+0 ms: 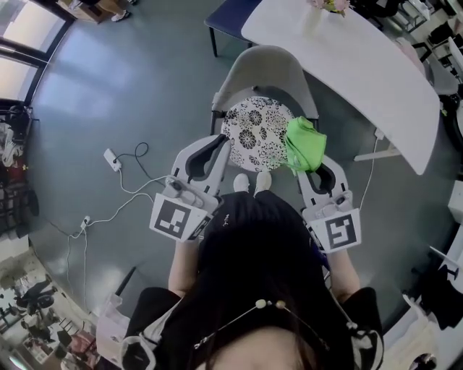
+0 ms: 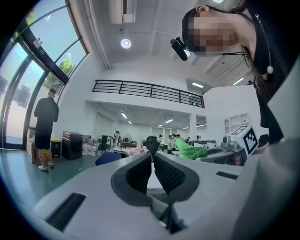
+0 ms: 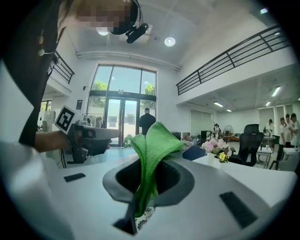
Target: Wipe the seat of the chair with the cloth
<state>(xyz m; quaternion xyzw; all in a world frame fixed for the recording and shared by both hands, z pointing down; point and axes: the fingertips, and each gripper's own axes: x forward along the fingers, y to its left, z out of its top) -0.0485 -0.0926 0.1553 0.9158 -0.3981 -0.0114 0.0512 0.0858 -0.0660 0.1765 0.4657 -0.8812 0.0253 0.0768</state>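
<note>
The chair stands in front of me, with a round black-and-white flower-patterned seat (image 1: 255, 130) and a grey backrest (image 1: 265, 71). A green cloth (image 1: 304, 143) hangs over the seat's right edge, and my right gripper (image 1: 312, 163) is shut on it. In the right gripper view the cloth (image 3: 153, 140) sticks up from between the jaws of that gripper (image 3: 148, 163), and a bit of the seat (image 3: 147, 216) shows below. My left gripper (image 1: 220, 143) is at the seat's left edge. In its own view the left gripper (image 2: 152, 155) is shut with nothing between the pads.
A white table (image 1: 362, 72) with a vase of flowers (image 1: 327, 6) stands just behind and right of the chair. A blue chair (image 1: 226, 16) stands farther back. A power strip (image 1: 112, 160) and cables lie on the floor at the left. My white shoes (image 1: 252, 182) are under the seat's near edge.
</note>
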